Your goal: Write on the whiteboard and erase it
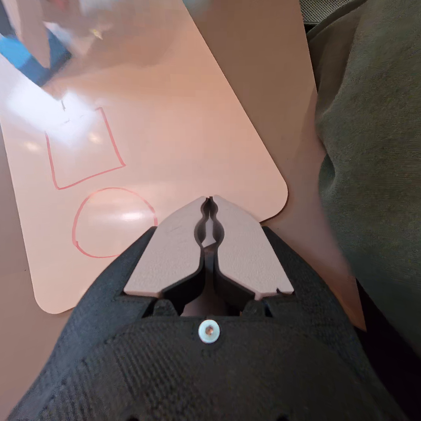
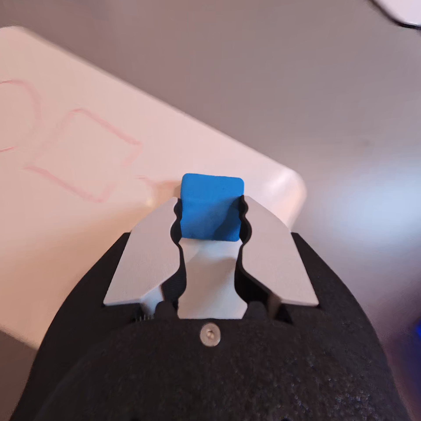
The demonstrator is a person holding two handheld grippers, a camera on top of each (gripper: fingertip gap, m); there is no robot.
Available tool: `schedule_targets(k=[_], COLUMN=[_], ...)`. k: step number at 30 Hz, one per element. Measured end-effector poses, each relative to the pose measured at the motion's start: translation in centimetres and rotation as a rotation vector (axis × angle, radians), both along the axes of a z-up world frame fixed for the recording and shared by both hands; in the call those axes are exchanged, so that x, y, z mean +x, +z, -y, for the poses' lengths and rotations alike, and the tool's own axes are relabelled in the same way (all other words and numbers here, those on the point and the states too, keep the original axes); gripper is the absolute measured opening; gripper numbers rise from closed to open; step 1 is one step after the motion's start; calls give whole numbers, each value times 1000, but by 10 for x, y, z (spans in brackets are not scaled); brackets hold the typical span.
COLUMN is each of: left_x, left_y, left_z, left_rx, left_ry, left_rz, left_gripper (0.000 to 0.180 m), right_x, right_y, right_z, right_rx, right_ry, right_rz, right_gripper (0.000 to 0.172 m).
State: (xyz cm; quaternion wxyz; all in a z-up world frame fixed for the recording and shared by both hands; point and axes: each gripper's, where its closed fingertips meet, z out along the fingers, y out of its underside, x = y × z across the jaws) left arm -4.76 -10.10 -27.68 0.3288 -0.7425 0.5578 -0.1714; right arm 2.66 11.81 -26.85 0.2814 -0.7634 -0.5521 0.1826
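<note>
While motion blurs the whiteboard (image 2: 205, 145), right tool (image 2: 210, 211) clamps a blue eraser (image 2: 210, 209); left tool (image 1: 210, 200) together.

Right gripper (image 2: 210, 205) has a blue eraser (image 2: 210, 200) clamped between its fingers (image 2: 157, 230), both pressing on its sides; the eraser's front end sticks out past the tips. It sits over the whiteboard (image 2: 75, 227), close to the board's rounded corner. Faint, blurred red outlines (image 2: 79, 155) on the board to the left, a boxy one closest. Grey desk (image 2: 273, 91) beyond the board. Dark cable (image 2: 396, 21) at top right corner.
</note>
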Motion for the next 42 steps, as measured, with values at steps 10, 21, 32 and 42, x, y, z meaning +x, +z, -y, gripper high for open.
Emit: schedule_targets(k=[10, 21, 32, 42], left_x=[-2, 0, 3, 3], left_y=[-1, -1, -1, -1], left_z=[-2, 2, 4, 3], left_rx=[33, 36, 22, 29], left_ry=[12, 4, -4, -6], left_rz=[-20, -19, -6, -2], left_gripper=[0, 0, 1, 1], right_x=[-2, 16, -80, -106], right_y=[-3, -4, -4, -4], right_z=[-18, -40, 59, 109], right_rx=[16, -4, 21, 7], right_ry=[-57, -139, 213, 384], right_rz=[6, 26, 9, 30], right_gripper=[49, 49, 49, 49])
